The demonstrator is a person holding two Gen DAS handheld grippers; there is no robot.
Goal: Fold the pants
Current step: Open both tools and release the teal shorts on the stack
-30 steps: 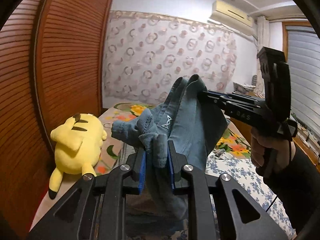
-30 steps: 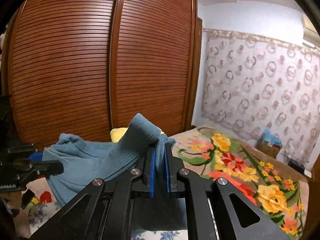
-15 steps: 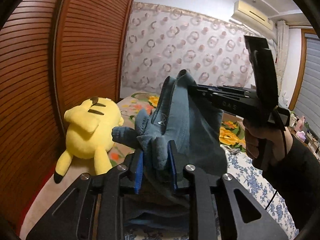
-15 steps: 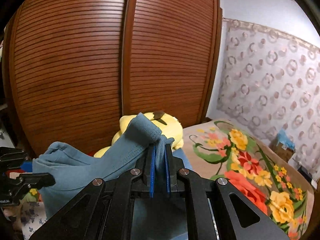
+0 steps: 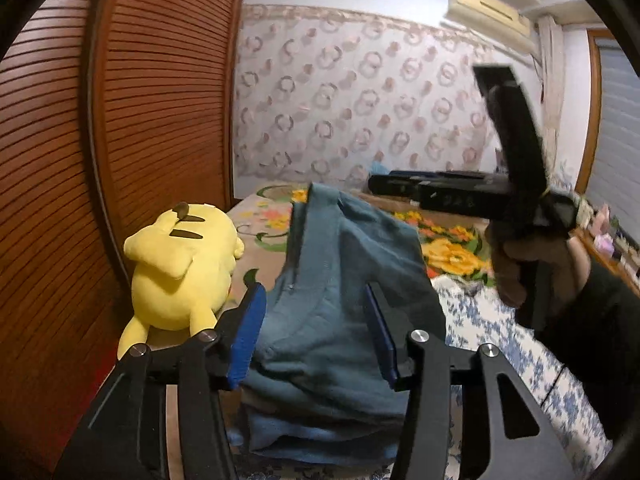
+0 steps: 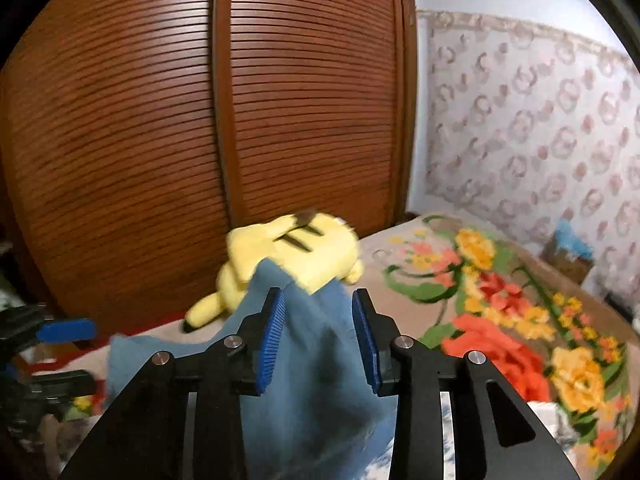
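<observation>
The blue-grey pants [image 5: 340, 312] lie in a folded heap on the bed, with one edge still standing up. My left gripper [image 5: 314, 332] is open, its blue pads either side of the cloth without pinching it. My right gripper [image 6: 320, 332] is open too, and the pants [image 6: 316, 364] sag between and below its pads. The right gripper also shows in the left wrist view [image 5: 384, 184], held above and behind the pants. The left gripper's blue pad shows at the left edge of the right wrist view [image 6: 66, 330].
A yellow plush toy [image 5: 184, 268] lies left of the pants against the brown slatted wardrobe doors [image 5: 120, 120]. A floral blanket [image 6: 500, 320] covers the far part of the bed, and a blue-flowered sheet [image 5: 500, 344] the near right.
Both grippers have opened and let go of the pants. The held-up cloth has dropped onto the heap on the bed. Both views have tilted down and moved towards the plush toy.
</observation>
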